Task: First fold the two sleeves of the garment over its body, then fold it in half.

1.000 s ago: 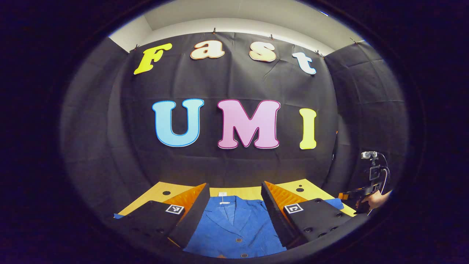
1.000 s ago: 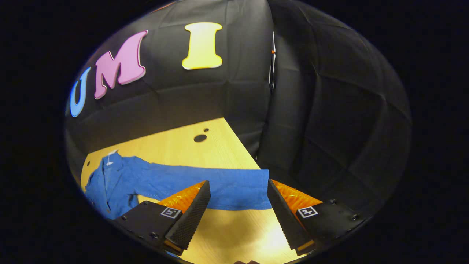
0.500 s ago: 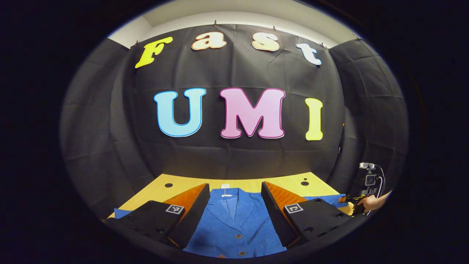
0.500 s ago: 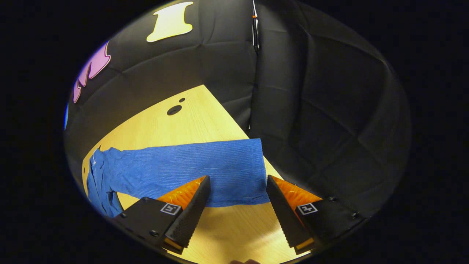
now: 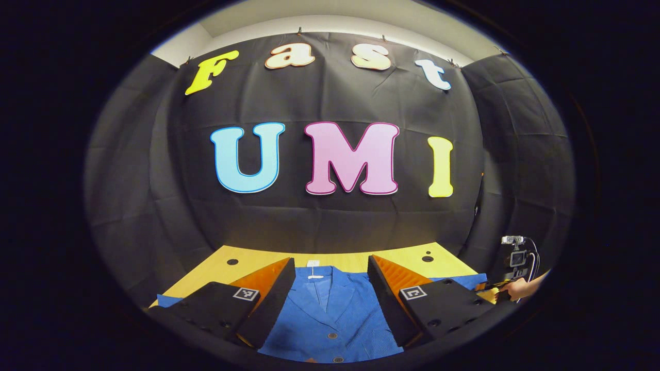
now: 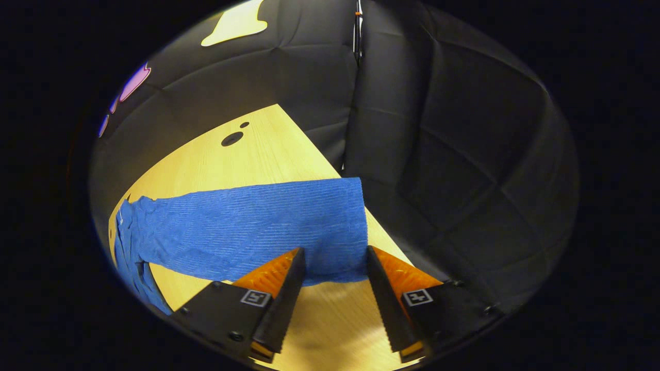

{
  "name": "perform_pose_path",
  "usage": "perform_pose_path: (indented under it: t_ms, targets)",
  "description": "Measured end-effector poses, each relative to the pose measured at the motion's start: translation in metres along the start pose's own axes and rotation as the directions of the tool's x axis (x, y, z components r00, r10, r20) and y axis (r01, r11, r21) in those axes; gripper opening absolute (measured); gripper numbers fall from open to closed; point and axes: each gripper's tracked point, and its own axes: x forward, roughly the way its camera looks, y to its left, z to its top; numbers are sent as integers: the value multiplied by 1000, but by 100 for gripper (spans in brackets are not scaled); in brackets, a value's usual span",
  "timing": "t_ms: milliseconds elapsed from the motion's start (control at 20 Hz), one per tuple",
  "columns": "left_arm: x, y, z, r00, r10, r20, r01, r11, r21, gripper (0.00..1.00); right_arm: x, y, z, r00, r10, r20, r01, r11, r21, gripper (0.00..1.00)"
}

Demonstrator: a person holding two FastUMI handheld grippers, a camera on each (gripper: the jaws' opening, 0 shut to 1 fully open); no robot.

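Now — left gripper fingers wide over jacket | right gripper fingers narrower, astride sleeve cuff

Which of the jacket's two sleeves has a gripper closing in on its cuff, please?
The right sleeve, stretched flat toward the table's edge: the right gripper has its open fingers either side of the cuff. The other sleeve lies untouched.

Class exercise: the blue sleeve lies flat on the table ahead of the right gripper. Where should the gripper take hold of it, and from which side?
Probably at the cuff end of the sleeve, on its near hem. The right gripper already straddles that corner with fingers open, coming low over the table. The cloth lies flat and thin, so a pinch at the free edge should lift it.
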Motion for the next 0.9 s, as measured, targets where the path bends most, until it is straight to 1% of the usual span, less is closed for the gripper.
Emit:
perform_pose_path:
  t_ms: [150,200,300,400,500,550,750,900]
  targets:
    - [0,2,1,1000,0,0,0,1000,6,82,2,9,1,999,29,-23,-28,999,41,33]
    - [-1,3,2,1000,-1,5,1,1000,5,82,1,13,0,998,55,-37,-53,997,49,32]
    - [-2,4,3,1000,-5,9,5,1000,0,82,3,13,0,998,47,-36,-45,997,69,8]
    - [-5,8,3,1000,-1,9,1,1000,-3,82,1,13,1,999,39,-19,-38,998,51,8]
    - [-7,11,1,1000,7,7,-7,1000,-1,82,0,18,1,999,43,-11,-43,999,15,0]
    - [-9,13,1,1000,11,7,-11,1000,1,82,-1,21,1,999,49,-8,-49,999,1,2]
    - [-18,20,0,1000,21,10,-21,1000,0,82,-14,26,4,998,63,19,-63,998,-5,2]
    - [-26,22,1,1000,22,16,-22,1000,1,82,-27,27,11,997,52,49,-52,999,-2,2]
